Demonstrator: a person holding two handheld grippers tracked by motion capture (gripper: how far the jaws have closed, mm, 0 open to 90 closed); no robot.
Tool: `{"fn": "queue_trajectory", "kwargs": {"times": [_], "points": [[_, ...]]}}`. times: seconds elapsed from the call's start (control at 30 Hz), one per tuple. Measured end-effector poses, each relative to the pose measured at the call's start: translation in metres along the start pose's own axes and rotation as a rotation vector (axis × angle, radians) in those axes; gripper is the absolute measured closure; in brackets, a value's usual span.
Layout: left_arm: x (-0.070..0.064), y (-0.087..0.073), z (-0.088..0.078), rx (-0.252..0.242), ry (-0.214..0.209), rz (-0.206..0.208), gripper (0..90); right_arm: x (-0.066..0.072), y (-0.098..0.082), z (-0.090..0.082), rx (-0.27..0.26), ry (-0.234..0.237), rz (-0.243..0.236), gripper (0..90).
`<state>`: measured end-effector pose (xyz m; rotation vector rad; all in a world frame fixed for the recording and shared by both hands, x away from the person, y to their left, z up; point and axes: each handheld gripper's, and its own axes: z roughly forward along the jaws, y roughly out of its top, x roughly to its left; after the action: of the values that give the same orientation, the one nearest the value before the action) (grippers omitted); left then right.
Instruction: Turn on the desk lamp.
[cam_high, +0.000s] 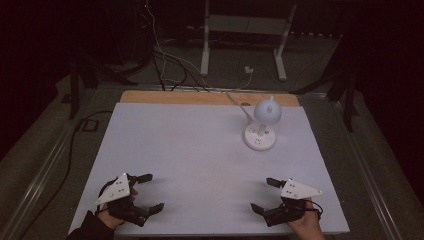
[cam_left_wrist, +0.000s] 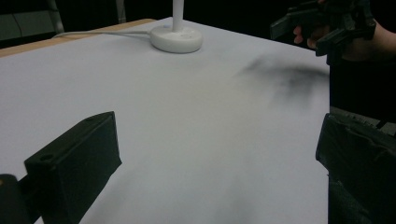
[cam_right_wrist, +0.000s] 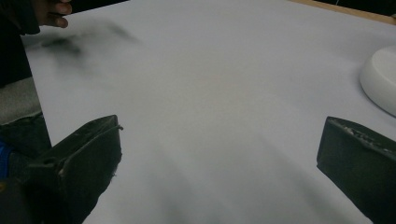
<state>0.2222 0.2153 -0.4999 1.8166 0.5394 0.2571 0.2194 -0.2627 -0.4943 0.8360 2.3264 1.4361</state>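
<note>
A white counter (cam_high: 200, 160) in a dim room holds a small white desk lamp (cam_high: 261, 125) at its far right, cord trailing off the back. The left tool (cam_high: 145, 192) and right tool (cam_high: 262, 195) rest released at the near corners, jaws wide apart, gripping nothing. The surroundings are too dark to make out.
</note>
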Motion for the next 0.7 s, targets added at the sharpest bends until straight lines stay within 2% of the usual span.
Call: {"fn": "queue_trajectory", "kwargs": {"times": [0.37,0.63,0.7], "points": [[0.000,0.000,0.000,0.001,0.005,0.000,0.3,0.004,0.013,-0.002,-0.017,0.012,0.004,0.0],[0.000,0.000,0.000,-0.005,0.002,-0.001,0.3,0.006,0.023,-0.001,-0.006,0.005,-0.020,0.0],[0.000,0.000,0.000,-0.004,0.002,0.000,0.3,0.006,0.024,-0.001,-0.006,0.007,-0.014,0.0]]}}
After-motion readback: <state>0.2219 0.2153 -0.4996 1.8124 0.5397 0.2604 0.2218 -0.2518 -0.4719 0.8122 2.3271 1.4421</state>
